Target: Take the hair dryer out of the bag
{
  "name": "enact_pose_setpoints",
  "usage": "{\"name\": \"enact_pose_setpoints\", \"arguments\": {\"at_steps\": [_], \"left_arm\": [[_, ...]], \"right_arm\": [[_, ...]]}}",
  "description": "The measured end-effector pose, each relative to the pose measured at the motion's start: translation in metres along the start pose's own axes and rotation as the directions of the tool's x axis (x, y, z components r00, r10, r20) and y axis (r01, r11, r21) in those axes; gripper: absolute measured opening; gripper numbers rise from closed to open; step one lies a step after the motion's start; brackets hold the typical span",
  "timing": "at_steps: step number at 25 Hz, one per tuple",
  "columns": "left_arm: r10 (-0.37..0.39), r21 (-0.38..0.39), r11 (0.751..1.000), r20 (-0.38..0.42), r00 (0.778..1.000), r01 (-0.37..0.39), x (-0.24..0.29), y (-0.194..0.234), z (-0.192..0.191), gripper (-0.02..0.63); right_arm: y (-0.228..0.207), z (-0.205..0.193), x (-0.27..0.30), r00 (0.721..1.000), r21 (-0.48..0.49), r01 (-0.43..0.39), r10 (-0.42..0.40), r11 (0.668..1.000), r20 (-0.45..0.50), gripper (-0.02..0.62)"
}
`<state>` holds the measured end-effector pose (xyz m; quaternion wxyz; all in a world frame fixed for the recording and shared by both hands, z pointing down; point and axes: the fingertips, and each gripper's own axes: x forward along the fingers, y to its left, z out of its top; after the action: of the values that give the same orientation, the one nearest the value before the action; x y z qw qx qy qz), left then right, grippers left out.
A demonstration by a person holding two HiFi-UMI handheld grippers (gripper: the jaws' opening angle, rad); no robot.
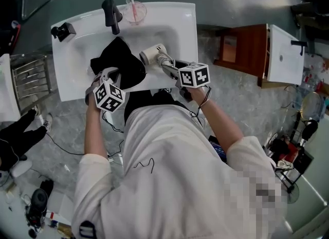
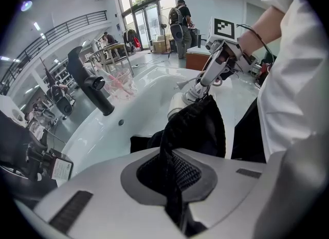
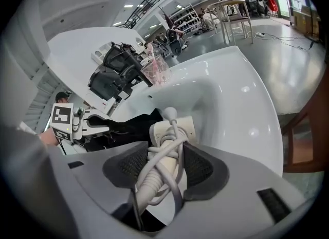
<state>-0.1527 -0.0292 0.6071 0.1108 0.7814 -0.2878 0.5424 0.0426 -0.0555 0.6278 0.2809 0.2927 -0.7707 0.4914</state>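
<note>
A black cloth bag [image 1: 121, 60] lies in the white sink basin [image 1: 172, 24]. My left gripper [image 1: 105, 74] is shut on the bag's near edge, and the fabric [image 2: 198, 127] rises pinched between the left gripper's [image 2: 172, 173] pads. A white hair dryer [image 1: 152, 55] with its cord wound round the handle sits just right of the bag, over the basin. My right gripper [image 1: 168, 67] is shut on that handle. In the right gripper view the hair dryer [image 3: 172, 127] is out of the bag [image 3: 136, 125], with its head pointing away from the right gripper [image 3: 162, 168].
A black faucet [image 1: 110, 13] stands at the basin's back rim, with a clear cup holding a pink toothbrush [image 1: 135, 11] to its right. A black fitting [image 1: 62, 30] sits at the sink's left corner. A wooden cabinet [image 1: 247, 50] stands to the right.
</note>
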Motion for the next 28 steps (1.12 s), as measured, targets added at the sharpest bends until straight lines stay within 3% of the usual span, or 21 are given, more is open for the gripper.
{"name": "enact_pose_setpoints", "arguments": {"at_steps": [5,12,28], "left_arm": [[-0.005,-0.007,1.000,0.004,1.000,0.005,0.002,-0.002,0.000,0.029],[-0.007,-0.028,1.000,0.014,1.000,0.008,0.001,-0.002,-0.001,0.029],[-0.008,-0.030,1.000,0.013,1.000,0.009,0.003,-0.007,-0.002,0.029]], "right_arm": [[0.003,0.004,0.008,0.999,-0.080,0.040,-0.042,0.996,-0.017,0.210],[0.009,0.003,0.020,0.988,-0.269,0.127,-0.145,0.955,-0.050,0.212],[-0.006,-0.004,0.027,0.968,-0.367,0.151,-0.212,0.918,-0.133,0.212]]}}
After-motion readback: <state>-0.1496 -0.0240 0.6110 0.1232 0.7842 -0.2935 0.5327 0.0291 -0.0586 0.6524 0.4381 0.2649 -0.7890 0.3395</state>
